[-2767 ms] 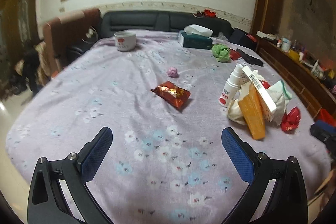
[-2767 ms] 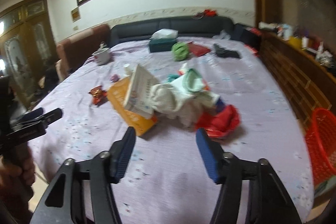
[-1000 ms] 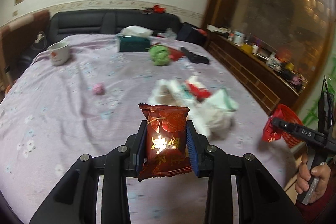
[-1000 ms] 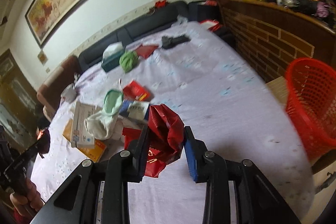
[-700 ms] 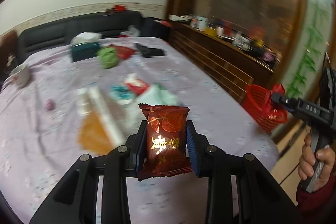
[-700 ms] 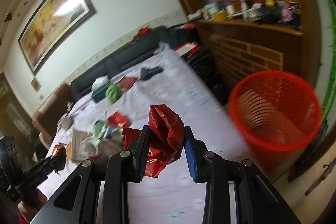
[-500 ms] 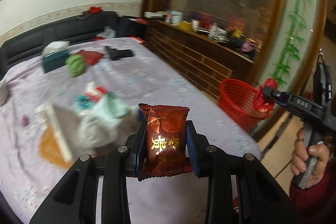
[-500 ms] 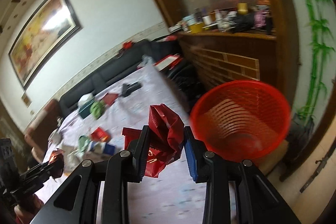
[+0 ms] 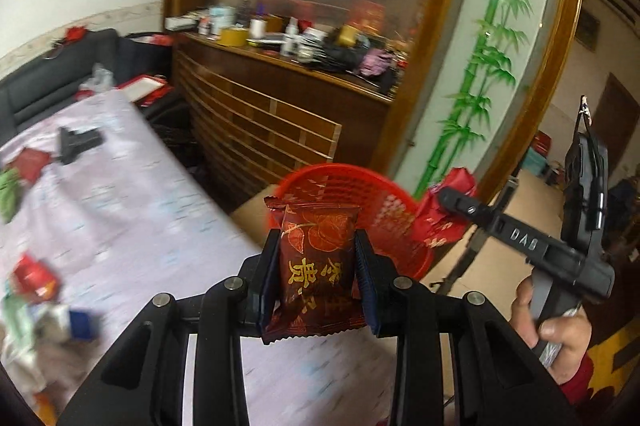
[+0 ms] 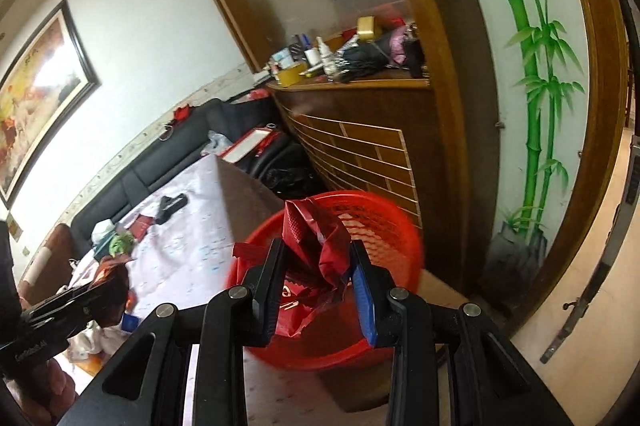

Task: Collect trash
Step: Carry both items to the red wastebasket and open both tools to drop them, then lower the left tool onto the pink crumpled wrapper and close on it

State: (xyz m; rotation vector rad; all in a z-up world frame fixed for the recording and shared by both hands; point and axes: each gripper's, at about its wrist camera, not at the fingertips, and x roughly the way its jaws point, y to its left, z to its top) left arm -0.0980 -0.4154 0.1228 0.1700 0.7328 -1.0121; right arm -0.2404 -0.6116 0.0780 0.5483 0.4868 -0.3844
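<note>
Left gripper (image 9: 316, 268) is clamping a dark red snack packet (image 9: 314, 258) upright between its blue pads (image 9: 365, 278). The packet is carrying gold Chinese characters, not legible enough to transcribe, over an orange-red flower print; both ends have crimped zigzag seals and the pouch looks puffy.

Right gripper (image 10: 318, 280) is squeezing a crumpled red foil wrapper (image 10: 316, 246); the wrapper is bulging above the fingertips, with some white marks low down, unreadable. Seen from the left wrist, "DAS" is showing in white on the right gripper's black body, with a hand (image 9: 552, 326) gripping its handle.

A red mesh waste basket (image 10: 384, 226) is sitting just ahead of and below both grippers, beside the table's lilac floral tablecloth (image 9: 120, 226).
</note>
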